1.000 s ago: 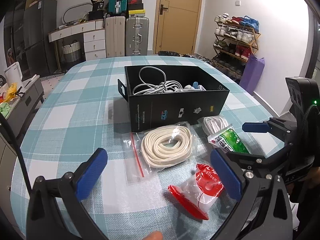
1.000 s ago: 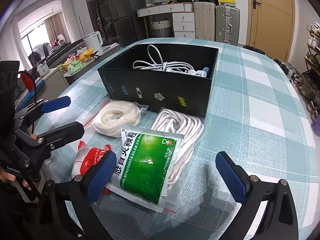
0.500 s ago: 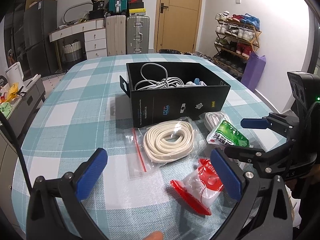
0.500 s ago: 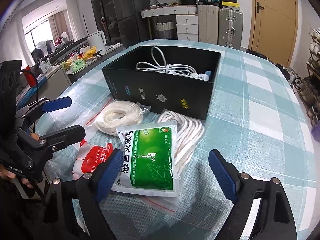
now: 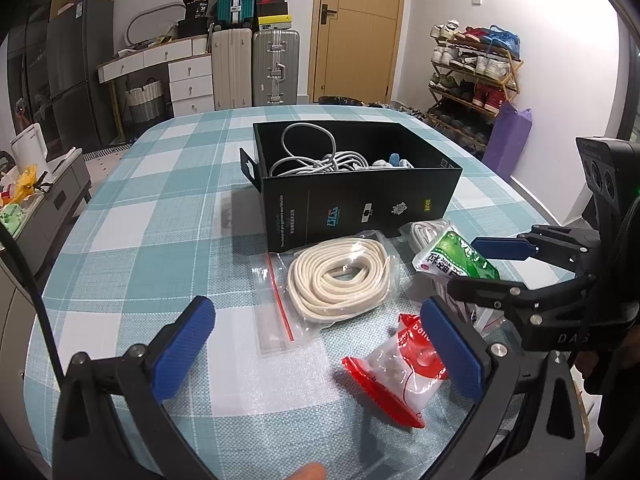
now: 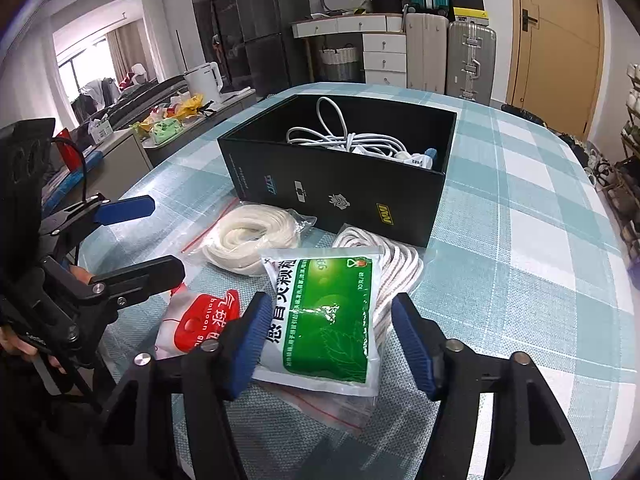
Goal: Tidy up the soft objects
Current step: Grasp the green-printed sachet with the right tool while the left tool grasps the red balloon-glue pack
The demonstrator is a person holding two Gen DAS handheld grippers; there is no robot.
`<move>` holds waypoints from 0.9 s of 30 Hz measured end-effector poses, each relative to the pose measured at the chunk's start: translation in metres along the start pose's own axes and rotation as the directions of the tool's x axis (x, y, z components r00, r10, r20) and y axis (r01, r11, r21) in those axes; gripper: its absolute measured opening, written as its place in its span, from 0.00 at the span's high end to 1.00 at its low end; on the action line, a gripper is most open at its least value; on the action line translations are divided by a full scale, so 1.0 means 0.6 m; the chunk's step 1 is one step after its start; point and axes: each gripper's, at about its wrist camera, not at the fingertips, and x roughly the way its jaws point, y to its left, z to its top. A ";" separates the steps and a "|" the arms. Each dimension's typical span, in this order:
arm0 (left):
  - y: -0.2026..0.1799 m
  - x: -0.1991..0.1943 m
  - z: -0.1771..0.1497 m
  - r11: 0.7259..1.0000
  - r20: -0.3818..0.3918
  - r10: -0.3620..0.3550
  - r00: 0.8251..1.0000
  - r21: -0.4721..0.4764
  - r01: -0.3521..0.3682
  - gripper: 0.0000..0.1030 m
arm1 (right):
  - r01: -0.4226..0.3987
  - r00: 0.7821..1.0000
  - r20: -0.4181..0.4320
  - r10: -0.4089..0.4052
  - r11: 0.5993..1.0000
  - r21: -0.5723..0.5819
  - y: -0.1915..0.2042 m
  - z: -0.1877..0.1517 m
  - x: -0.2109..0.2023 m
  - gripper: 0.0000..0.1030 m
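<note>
Right tool (image 6: 332, 340) closing around green sachet (image 6: 324, 320); contact unclear.

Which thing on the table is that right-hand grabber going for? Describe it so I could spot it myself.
Find the black box on the checked tablecloth; several bagged soft things lie in front of it. The one between the right gripper's blue pads is the green and white sachet, lying partly on a bagged white rope. It is the only green packet, with large printed characters.

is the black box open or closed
Open: the black box has no lid on, and white cables show inside it from above.
</note>
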 end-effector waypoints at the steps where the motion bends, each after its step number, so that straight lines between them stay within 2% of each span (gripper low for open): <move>1: -0.001 0.000 0.000 1.000 -0.002 -0.001 1.000 0.001 0.001 0.00 | -0.002 1.000 0.001 0.002 1.000 0.002 -0.001 0.000 -0.001 0.46; 8: -0.005 -0.002 0.000 1.000 -0.003 -0.010 1.000 0.008 0.010 0.00 | -0.002 1.000 0.020 0.002 1.000 0.001 -0.003 0.001 -0.010 0.55; 17: -0.020 -0.004 -0.007 0.998 -0.021 -0.047 0.999 0.043 0.048 0.00 | -0.001 0.998 0.059 0.000 1.000 0.004 -0.009 0.003 -0.031 0.56; 27: -0.055 0.004 -0.023 0.989 -0.072 -0.075 0.995 0.125 0.084 0.00 | -0.005 0.995 0.096 0.004 1.000 0.009 -0.010 0.007 -0.048 0.56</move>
